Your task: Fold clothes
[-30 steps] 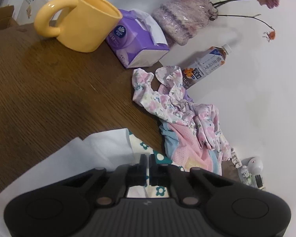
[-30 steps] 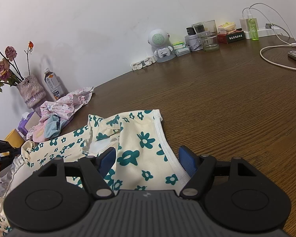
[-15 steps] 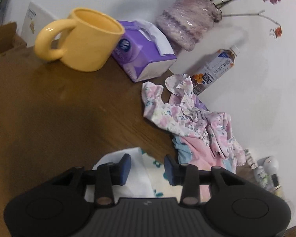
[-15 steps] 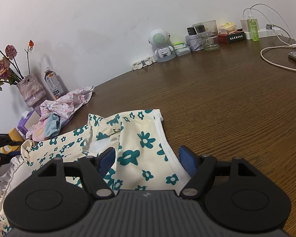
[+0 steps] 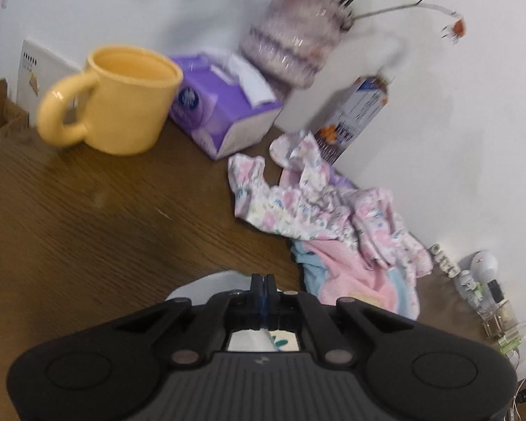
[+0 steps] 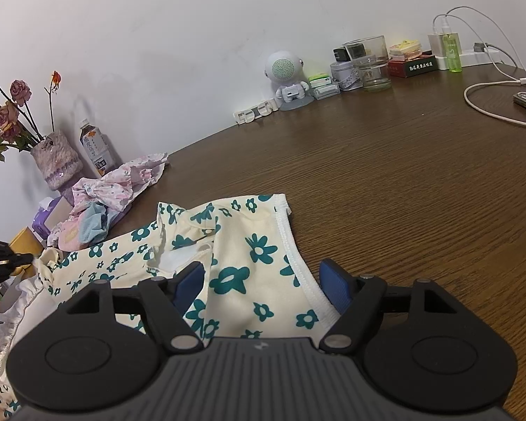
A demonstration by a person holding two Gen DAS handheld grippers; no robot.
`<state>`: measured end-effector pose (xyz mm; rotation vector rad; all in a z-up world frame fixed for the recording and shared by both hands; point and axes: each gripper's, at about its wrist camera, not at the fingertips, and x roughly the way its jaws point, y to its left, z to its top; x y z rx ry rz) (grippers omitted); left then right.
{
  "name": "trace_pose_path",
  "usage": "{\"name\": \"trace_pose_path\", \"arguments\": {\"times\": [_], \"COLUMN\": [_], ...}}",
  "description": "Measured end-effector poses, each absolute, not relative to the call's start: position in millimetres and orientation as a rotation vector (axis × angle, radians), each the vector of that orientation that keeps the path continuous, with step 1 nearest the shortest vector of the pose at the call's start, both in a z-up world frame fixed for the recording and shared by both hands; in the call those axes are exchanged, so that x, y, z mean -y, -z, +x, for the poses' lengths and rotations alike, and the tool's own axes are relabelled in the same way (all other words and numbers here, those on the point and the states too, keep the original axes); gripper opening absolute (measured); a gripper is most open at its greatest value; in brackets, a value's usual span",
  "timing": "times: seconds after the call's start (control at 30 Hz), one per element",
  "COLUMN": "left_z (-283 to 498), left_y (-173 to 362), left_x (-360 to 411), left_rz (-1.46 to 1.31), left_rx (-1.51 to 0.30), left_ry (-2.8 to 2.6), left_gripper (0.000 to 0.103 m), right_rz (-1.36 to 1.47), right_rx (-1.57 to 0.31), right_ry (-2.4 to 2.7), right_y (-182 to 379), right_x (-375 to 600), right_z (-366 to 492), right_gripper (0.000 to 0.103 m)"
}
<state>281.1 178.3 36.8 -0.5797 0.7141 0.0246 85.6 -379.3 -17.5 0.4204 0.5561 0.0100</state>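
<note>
Item: cream garment with teal flowers (image 6: 249, 256), lying partly spread on the brown wooden worktop (image 6: 403, 189); one hemmed edge runs toward the right tongs.

Right tongs (image 6: 263, 286): released, blue pads wide apart, one on each side of the garment's near portion; whether the pads touch the cloth cannot be told.

Left tongs (image 5: 262, 286): clenched, fingers pressed together on a thin white edge of the same garment; a strip of cloth with teal print shows beneath the fingers. In the right wrist view the left tongs (image 6: 21, 259) appear at the far left, nipping the garment's ruffled end.

Also on the worktop: heap of pink floral clothes (image 5: 319, 210) over pink and blue pieces, just beyond the left tongs; yellow mug (image 5: 122, 100); purple tissue pack (image 5: 224, 101); knitted vase with dried roses (image 5: 294, 42); drink bottle (image 5: 357, 112); small white robot figure (image 6: 287, 77) by the wall.
</note>
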Motion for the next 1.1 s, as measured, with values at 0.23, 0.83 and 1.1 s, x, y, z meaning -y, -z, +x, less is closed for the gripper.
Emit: {"name": "trace_pose_path", "arguments": {"times": [0.23,0.83,1.1], "left_z": [238.5,306.2,257.7], "left_y": [-52.0,-18.1,-34.7], "left_x": [-182.2,-184.6,-195.7], "left_rz": [-0.53,-0.708,-0.688], "left_rx": [-0.69,-0.804,-0.672], "left_ry": [-0.014,0.041,0.018], "left_gripper": [0.0,0.0,0.0], "right_rz": [0.416,0.409,0.402], "right_rx": [-0.558,-0.56,-0.563], "right_ry": [-0.009,-0.007,-0.007], "right_y": [16.9,16.0,15.8], "right_x": [378.6,377.1,376.4], "right_z": [85.5,85.8,86.5], "right_gripper": [0.074,0.074,0.074]}}
